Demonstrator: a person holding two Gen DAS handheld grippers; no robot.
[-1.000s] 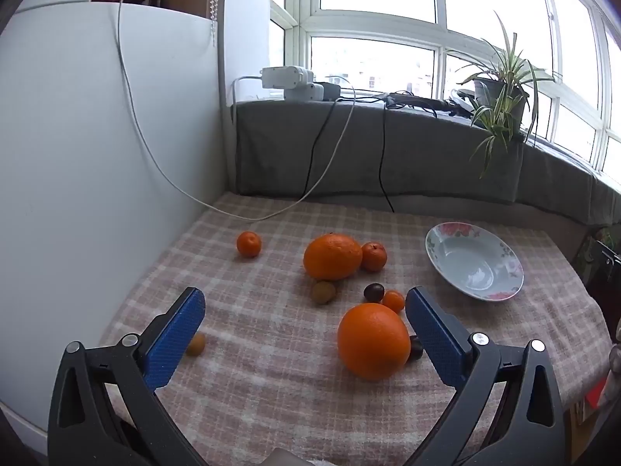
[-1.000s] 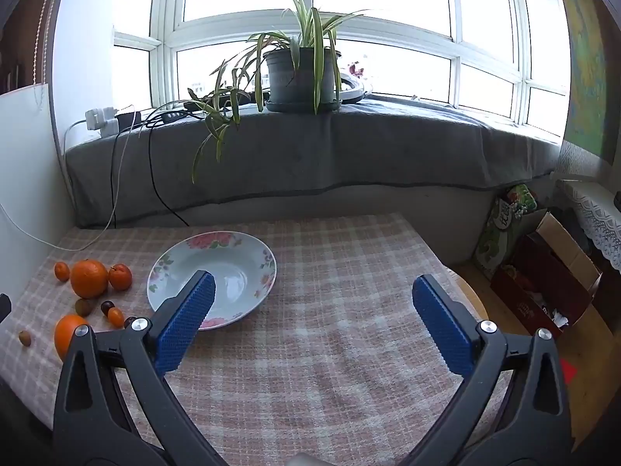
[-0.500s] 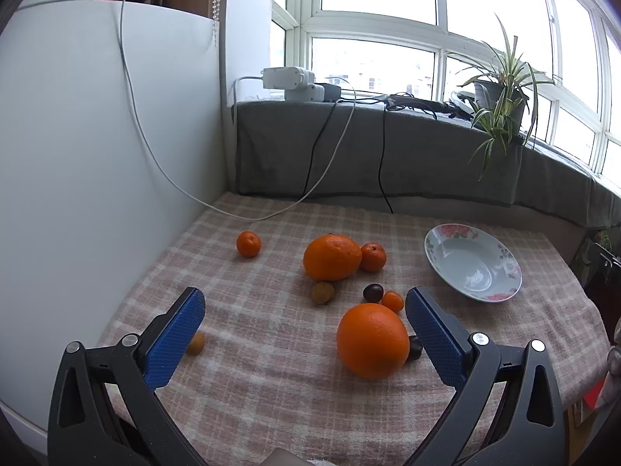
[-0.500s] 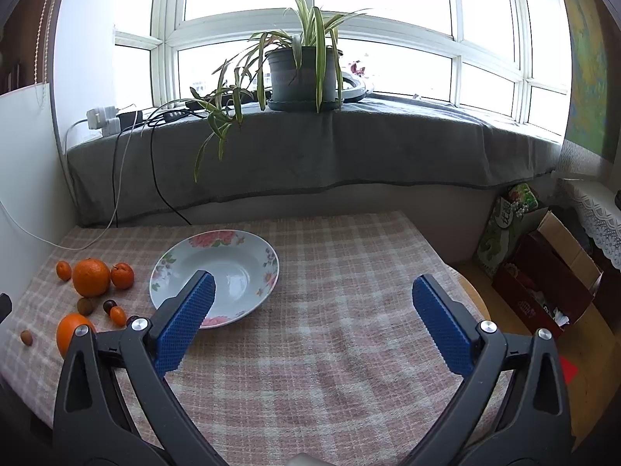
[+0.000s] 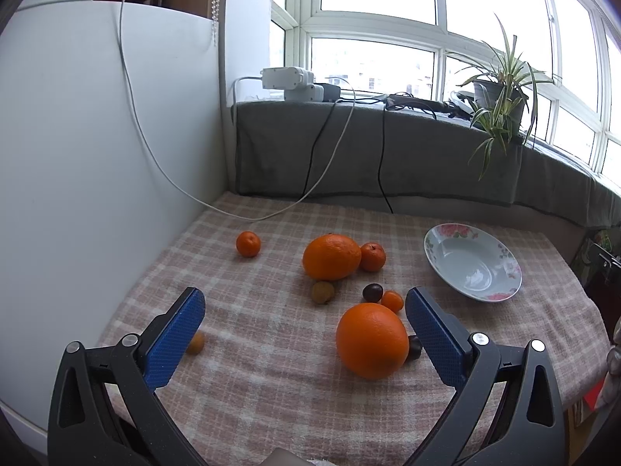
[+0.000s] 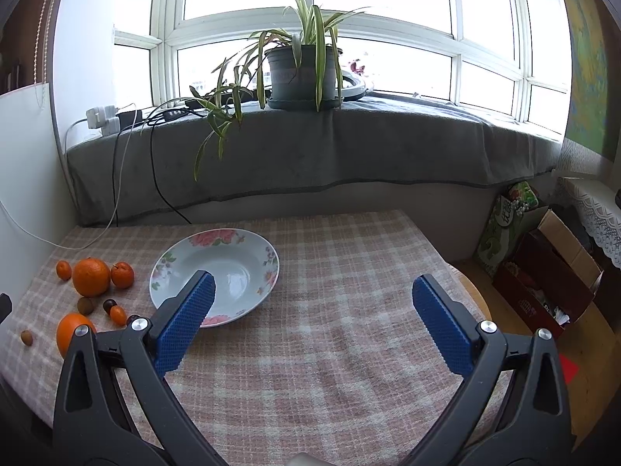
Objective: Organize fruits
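Here, both claws spread wide, left claw point(image 5: 304, 312) finger half-hiding small fruit point(image 5: 195, 343), right claw point(image 6: 312, 297) overlapping plate point(image 6: 248, 244) rim.

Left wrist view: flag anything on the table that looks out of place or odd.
Nothing is damaged or spilled. The fruit simply lies loose on the checked cloth while the floral plate sits empty, and a white cable trails onto the table's far corner.

Your left wrist view looks from low over the near table edge toward the window corner, fruit close at lower centre, while your right wrist view faces the windowsill; both share the plate point(image 5: 471, 262) point(image 6: 217, 268) and the potted plant point(image 5: 500, 97) point(image 6: 300, 72).
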